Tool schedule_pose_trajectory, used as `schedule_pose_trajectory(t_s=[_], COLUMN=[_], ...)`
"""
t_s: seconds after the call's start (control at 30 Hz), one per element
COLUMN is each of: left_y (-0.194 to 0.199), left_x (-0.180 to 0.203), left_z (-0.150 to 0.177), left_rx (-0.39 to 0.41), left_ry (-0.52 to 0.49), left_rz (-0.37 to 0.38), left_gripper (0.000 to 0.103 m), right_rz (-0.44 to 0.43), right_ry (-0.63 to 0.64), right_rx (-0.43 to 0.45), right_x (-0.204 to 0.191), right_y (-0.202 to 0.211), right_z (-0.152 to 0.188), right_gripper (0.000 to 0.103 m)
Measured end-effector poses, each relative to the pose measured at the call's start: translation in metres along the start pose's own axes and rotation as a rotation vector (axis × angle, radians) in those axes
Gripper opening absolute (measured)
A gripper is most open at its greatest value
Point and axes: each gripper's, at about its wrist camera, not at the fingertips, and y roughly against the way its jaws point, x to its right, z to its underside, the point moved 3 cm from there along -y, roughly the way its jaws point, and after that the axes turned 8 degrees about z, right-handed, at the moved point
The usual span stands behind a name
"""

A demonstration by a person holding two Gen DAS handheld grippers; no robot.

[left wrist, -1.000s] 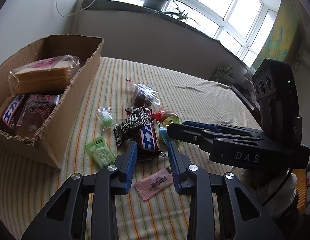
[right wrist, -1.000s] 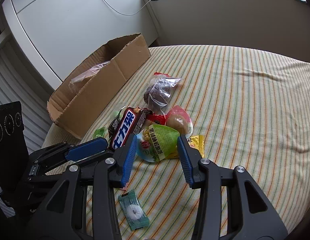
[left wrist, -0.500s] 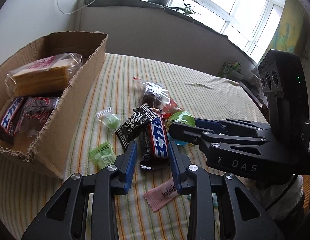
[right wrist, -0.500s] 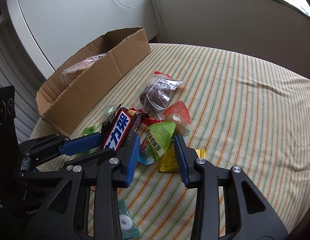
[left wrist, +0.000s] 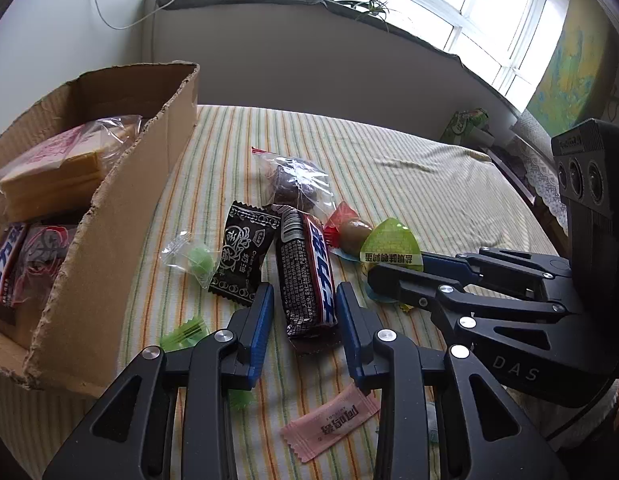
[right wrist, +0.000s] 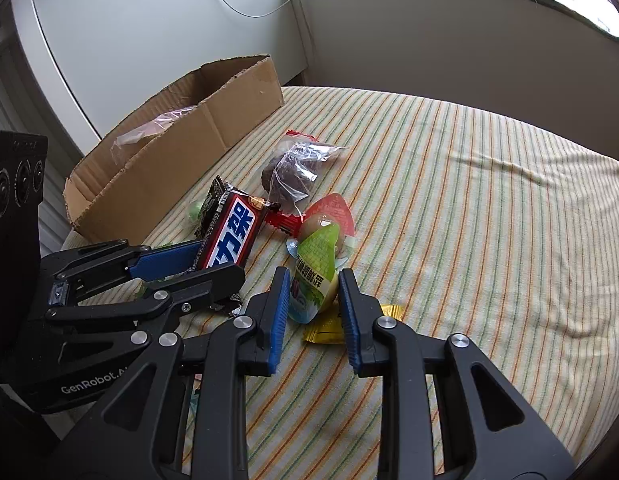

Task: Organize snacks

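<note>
My right claw [right wrist: 313,302] has just been closing and now pinches the green-and-white jelly cup [right wrist: 315,270], printed with Chinese characters, between its blue pads, the cup tilted just above the yellow foil sachet [right wrist: 329,326] on the striped bench cloth [right wrist: 469,240]. My left claw [left wrist: 305,316] stands narrowly parted around the near end of the dark brown chocolate bar [left wrist: 305,276], whose red, white and blue label bears large Chinese characters; I cannot tell whether its pads press the wrapper. From the left wrist view, the right claw's black body reads "DAS"; from the right wrist view, the left one reads "GenRobot". Left of the bar lies a black sweet packet with white ornament and Chinese script [left wrist: 245,254], and beside that a clear-wrapped green candy [left wrist: 199,260]. Beyond the bar sit a clear bag of dark brown pieces [left wrist: 297,184] and a red-lidded cup holding a brown egg-shaped snack [left wrist: 351,232]. A pink sachet with Chinese lettering [left wrist: 331,420] lies near my left claw's base. The torn brown cardboard box [left wrist: 121,216] stands at the left edge, holding a clear bag of pale yellow wafers with pink print [left wrist: 53,168], another bar with the same label [left wrist: 5,268] and a clear packet with red markings [left wrist: 41,256].
</note>
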Motion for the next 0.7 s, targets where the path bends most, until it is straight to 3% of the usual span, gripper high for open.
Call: schedule_pose_trajectory(t_s=[0.33, 0.7], left_y=[-0.003, -0.011], left_x=[-0.002, 0.005], left_z=[-0.006, -0.011], left_rx=[0.004, 0.002], left_ry=[0.030, -0.031], left_rz=[-0.016, -0.059], left_gripper=[0.031, 0.027], right_rz=[-0.004, -0.004], right_ry=[-0.006, -0.015], right_rx=[0.004, 0.007], right_x=[0.000, 0.001], right_y=[0.000, 0.000], right_z=[0.002, 0.002], right_gripper=[0.026, 0.026])
